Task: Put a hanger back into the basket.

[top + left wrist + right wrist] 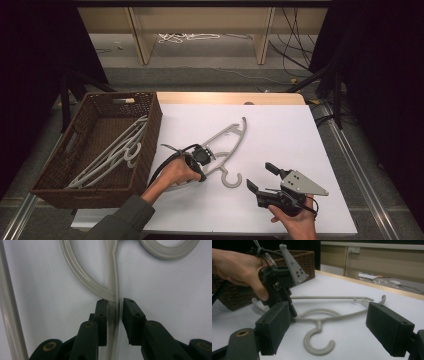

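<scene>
A pale grey plastic hanger [227, 137] lies flat on the white table [280, 135], hook toward the person. My left gripper [204, 156] reaches down onto it near the neck. In the left gripper view a thin bar of the hanger [113, 277] runs between the jaws of my left gripper [115, 301]; the left pad is against it, a thin gap shows at the right pad. My right gripper [261, 176] rests open near the front edge, right of the hook, with nothing between its jaws. The right gripper view shows the hook [318, 340] and the left gripper [293, 312] past my right gripper [329, 306].
A brown woven basket [150, 120] stands at the table's left and holds several more grey hangers [115, 150]. The basket [304, 260] also rises behind the left hand. Wooden furniture legs and cables lie on the floor beyond the table's far edge.
</scene>
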`<action>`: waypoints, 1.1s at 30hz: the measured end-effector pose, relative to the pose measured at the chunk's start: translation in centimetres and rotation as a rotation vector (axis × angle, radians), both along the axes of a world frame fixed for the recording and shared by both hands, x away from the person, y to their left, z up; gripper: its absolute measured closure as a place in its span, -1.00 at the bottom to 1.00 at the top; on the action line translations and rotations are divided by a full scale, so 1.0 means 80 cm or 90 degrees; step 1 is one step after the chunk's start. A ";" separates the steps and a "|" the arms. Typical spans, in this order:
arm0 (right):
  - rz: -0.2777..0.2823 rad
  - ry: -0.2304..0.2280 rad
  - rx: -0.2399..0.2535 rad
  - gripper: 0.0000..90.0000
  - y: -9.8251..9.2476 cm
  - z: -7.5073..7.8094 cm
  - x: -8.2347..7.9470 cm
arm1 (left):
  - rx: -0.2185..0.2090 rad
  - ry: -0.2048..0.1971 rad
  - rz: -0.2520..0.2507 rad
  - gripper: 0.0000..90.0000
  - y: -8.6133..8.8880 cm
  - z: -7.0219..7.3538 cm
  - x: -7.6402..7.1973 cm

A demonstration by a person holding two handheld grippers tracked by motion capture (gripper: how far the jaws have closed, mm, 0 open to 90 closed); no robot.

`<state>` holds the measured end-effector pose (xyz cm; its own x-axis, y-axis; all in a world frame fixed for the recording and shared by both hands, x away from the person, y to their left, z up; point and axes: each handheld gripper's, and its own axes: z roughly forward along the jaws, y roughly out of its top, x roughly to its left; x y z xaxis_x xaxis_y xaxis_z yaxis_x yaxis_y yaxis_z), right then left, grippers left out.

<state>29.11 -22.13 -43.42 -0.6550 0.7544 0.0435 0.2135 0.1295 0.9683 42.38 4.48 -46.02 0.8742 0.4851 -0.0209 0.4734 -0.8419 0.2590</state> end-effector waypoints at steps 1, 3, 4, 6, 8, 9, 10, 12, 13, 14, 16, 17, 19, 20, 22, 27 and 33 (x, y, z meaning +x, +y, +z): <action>-0.003 0.001 -0.012 -0.56 -0.002 0.002 -0.001 | 0.005 0.003 -0.001 0.64 -0.001 0.000 0.000; -0.009 -0.004 -0.004 -0.55 -0.003 0.002 -0.001 | 0.008 -0.002 -0.008 0.65 -0.002 0.000 0.000; -0.009 -0.002 -0.004 -0.56 -0.003 0.002 -0.001 | 0.008 -0.002 -0.014 0.65 -0.002 0.001 0.001; -0.001 0.001 -0.001 -0.56 -0.002 0.000 0.000 | 0.001 -0.001 -0.020 0.67 0.000 0.000 0.001; -0.003 -0.001 -0.007 -0.56 -0.002 0.001 -0.001 | -0.001 0.002 -0.028 0.72 0.001 0.000 0.003; 0.002 0.004 -0.010 -0.56 -0.002 0.002 -0.001 | -0.001 0.001 -0.033 0.74 0.001 0.000 0.004; 0.004 0.004 -0.007 -0.56 -0.001 0.001 -0.001 | -0.001 0.000 -0.038 0.76 0.002 0.001 0.004; 0.002 0.001 0.001 -0.56 -0.002 0.001 0.000 | -0.006 -0.010 -0.045 0.78 0.003 0.000 0.002; 0.001 0.002 0.008 -0.56 -0.002 0.001 0.000 | -0.008 -0.010 -0.047 0.79 0.004 0.000 0.002; -0.004 0.008 -0.004 -0.56 -0.003 0.001 0.000 | -0.011 -0.008 -0.049 0.80 0.005 0.000 0.002; -0.005 0.005 -0.002 -0.56 -0.004 0.001 0.000 | -0.022 -0.008 -0.047 0.81 0.007 0.000 0.004; -0.004 0.007 -0.002 -0.56 -0.004 0.001 0.000 | -0.027 -0.011 -0.041 0.81 0.007 -0.001 0.002; -0.001 0.003 0.007 -0.56 -0.003 0.001 0.000 | -0.031 -0.027 -0.045 0.81 0.007 0.000 0.002; -0.002 0.008 -0.001 -0.56 -0.004 0.001 0.000 | -0.042 -0.035 -0.035 0.81 0.008 -0.002 0.002; -0.001 0.012 0.004 -0.56 -0.004 0.001 0.000 | -0.050 -0.039 -0.032 0.81 0.009 0.000 0.005; -0.006 0.010 0.011 -0.56 -0.005 0.000 0.001 | -0.081 -0.042 -0.007 0.81 0.018 0.012 0.008; -0.010 0.006 0.011 -0.55 -0.005 0.001 0.000 | -0.135 -0.053 0.019 0.81 0.029 0.026 0.012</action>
